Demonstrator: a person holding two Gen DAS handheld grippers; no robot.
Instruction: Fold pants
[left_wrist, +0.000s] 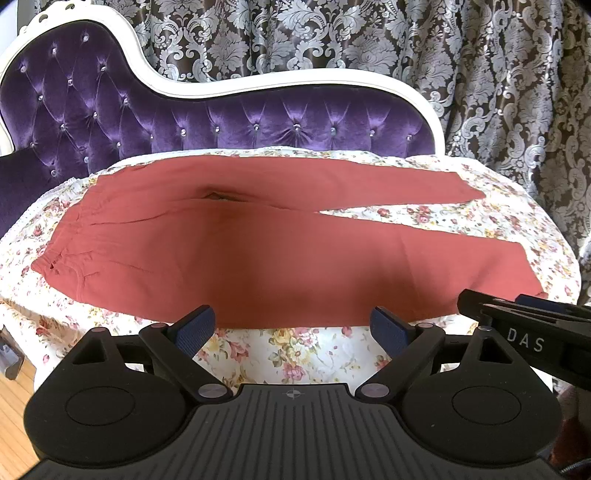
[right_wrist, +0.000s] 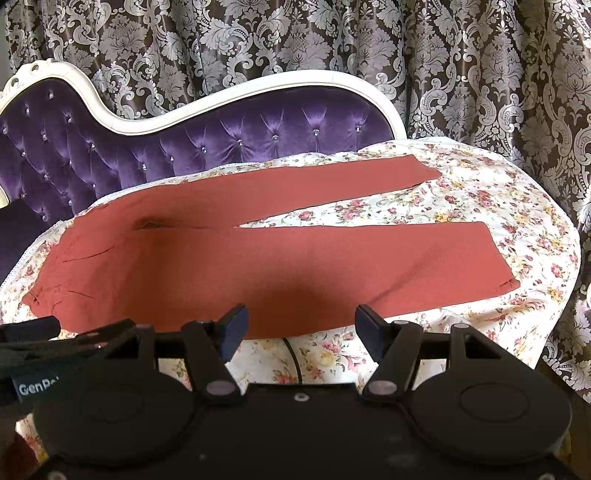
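The pants (left_wrist: 236, 251) lie flat and spread on the floral cover (left_wrist: 303, 354) of the sofa (left_wrist: 110, 122), waistband to my left, both legs splayed apart to the right with cover showing between them. I judge no fold made yet: every fold is still left to do.

Count: one pair of pants, two legs, one cover, one sofa, a patterned curtain (left_wrist: 498, 74) behind, two grippers.

My left gripper (left_wrist: 293, 326) hovers at the near edge of the pants, jaws wide, holding nothing. My right gripper (right_wrist: 301, 325) hangs likewise, jaws wide and empty, just beside the other.
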